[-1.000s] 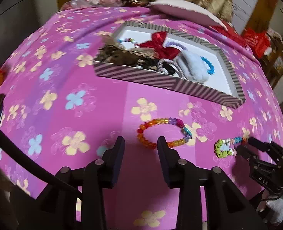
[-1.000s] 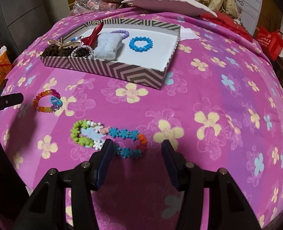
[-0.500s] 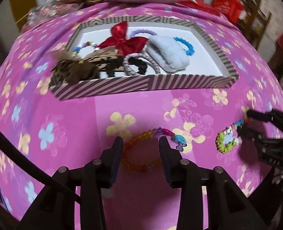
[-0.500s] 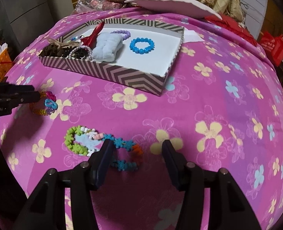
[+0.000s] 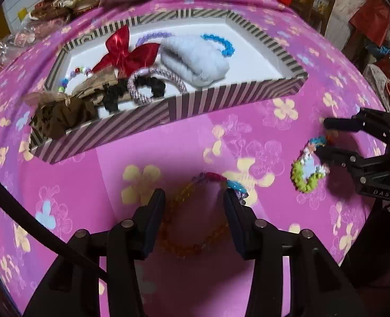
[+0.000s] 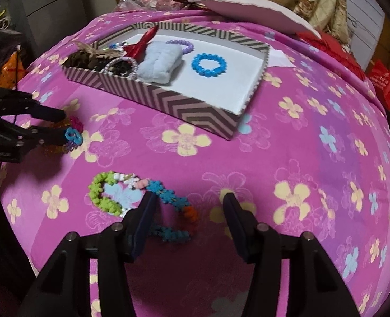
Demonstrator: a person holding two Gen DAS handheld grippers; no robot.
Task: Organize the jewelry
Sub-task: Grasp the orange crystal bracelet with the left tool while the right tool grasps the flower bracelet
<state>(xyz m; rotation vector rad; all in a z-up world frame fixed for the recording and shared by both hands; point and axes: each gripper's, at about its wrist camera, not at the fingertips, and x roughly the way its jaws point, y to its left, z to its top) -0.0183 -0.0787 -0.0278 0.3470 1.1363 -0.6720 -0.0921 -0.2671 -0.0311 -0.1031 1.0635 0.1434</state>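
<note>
Straddling orange bead bracelet (image 5: 195, 222) near front edge of surface (image 5: 168, 145), left tongs (image 5: 195, 198) spread, unclenched. Right tongs (image 6: 188, 206) likewise spread over flower-bead bracelet (image 6: 142, 195), ready for pinch. Striped box (image 6: 189, 105) behind awaits both.

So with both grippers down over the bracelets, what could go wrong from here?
The left gripper straddles the orange bead bracelet, open; its right finger sits on the end with the blue charm, so closing may pinch one side or push it away. The right gripper has only the blue part of the flower bracelet between its fingers, while the green loop lies outside, so it may dangle and snag on the striped box wall. Either could also catch the pink cloth.
</note>
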